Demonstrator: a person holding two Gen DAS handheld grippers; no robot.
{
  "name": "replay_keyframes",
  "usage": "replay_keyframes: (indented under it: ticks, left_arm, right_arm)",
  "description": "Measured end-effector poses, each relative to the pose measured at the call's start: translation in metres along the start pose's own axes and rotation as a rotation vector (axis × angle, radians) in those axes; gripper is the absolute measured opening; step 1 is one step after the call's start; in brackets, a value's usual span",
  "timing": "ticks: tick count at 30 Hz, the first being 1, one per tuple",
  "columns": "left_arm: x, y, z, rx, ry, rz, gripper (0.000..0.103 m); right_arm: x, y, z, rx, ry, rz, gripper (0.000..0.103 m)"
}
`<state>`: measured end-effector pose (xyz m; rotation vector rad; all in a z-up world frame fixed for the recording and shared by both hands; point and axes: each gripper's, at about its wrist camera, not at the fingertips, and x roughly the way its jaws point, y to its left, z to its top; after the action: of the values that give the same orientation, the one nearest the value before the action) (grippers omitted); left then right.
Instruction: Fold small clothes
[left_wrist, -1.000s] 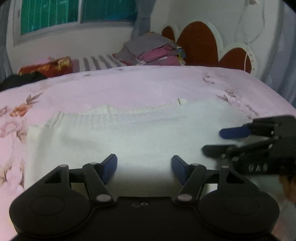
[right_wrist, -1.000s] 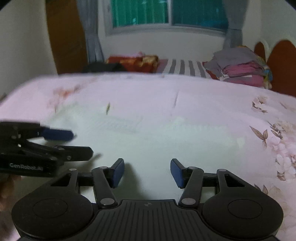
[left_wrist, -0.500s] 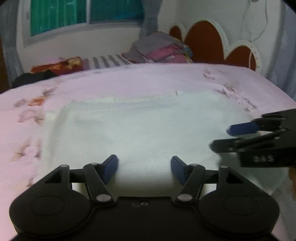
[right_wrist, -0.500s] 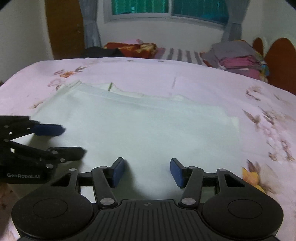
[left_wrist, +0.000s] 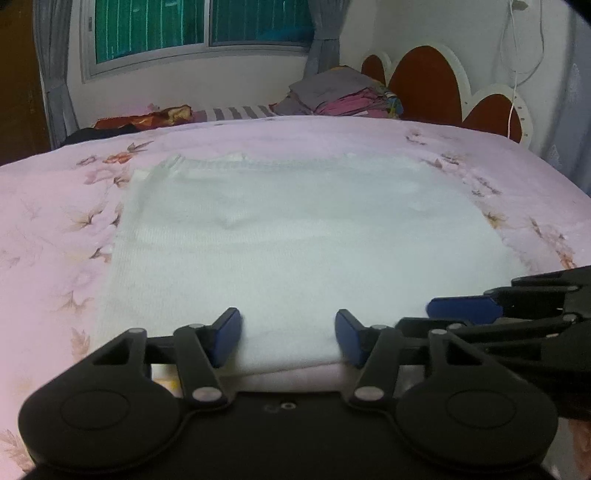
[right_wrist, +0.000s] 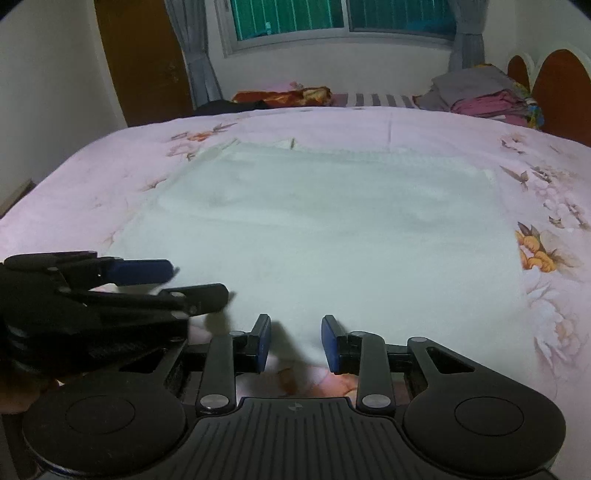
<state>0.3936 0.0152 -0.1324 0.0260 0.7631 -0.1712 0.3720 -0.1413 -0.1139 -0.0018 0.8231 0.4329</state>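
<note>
A white knitted garment (left_wrist: 295, 236) lies spread flat on the pink floral bedsheet (left_wrist: 55, 221), its ribbed edge at the far side. My left gripper (left_wrist: 288, 339) sits at the garment's near folded hem. Its jaws are closing, the hem lies between them, and a gap still shows on each side. My right gripper (right_wrist: 295, 343) is at the same near edge of the garment (right_wrist: 332, 229), a little to the right. Its jaws are closing too, with cloth between them and not pinched. Each view shows the other gripper from the side: the right gripper (left_wrist: 413, 316) and the left gripper (right_wrist: 199, 281).
A stack of folded clothes (left_wrist: 343, 96) sits at the bed's far end beside the red scalloped headboard (left_wrist: 428, 85). A red-orange cloth (left_wrist: 144, 118) lies at the far left under the window. A brown door (right_wrist: 144, 55) stands to the left, and a white cable (left_wrist: 517, 74) hangs on the right wall.
Both grippers have drawn back across the garment to its near hem, so more of the cloth shows ahead. The right jaws have narrowed clearly, the left jaws slightly.
</note>
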Motion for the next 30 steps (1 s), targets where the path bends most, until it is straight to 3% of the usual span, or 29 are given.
replay_keyframes:
  ticks: [6, 10, 14, 17, 22, 27, 30]
  left_arm:
    - [-0.014, 0.024, -0.008, -0.039, -0.015, 0.050, 0.057]
    - [-0.022, 0.053, -0.017, -0.095, -0.014, 0.084, 0.057]
    - [-0.028, 0.062, -0.021, -0.103, -0.017, 0.094, 0.057]
    - [-0.032, 0.059, -0.019, -0.108, -0.022, 0.103, 0.057]
    - [-0.026, 0.057, -0.020, -0.114, -0.007, 0.109, 0.058]
    - [-0.026, 0.060, -0.019, -0.113, 0.000, 0.107, 0.058]
    - [-0.024, 0.060, -0.019, -0.112, 0.000, 0.111, 0.058]
  right_arm:
    - [-0.015, -0.016, -0.010, 0.015, 0.006, -0.047, 0.031]
    - [-0.034, -0.065, -0.021, 0.113, 0.004, -0.150, 0.031]
    - [-0.048, -0.095, -0.033, 0.167, 0.023, -0.194, 0.031]
    - [-0.055, -0.097, -0.035, 0.175, 0.014, -0.205, 0.031]
    - [-0.067, -0.088, -0.025, 0.185, -0.085, -0.214, 0.031]
    - [-0.046, -0.099, -0.031, 0.185, -0.003, -0.241, 0.031]
    - [-0.048, -0.105, -0.033, 0.207, 0.001, -0.226, 0.031]
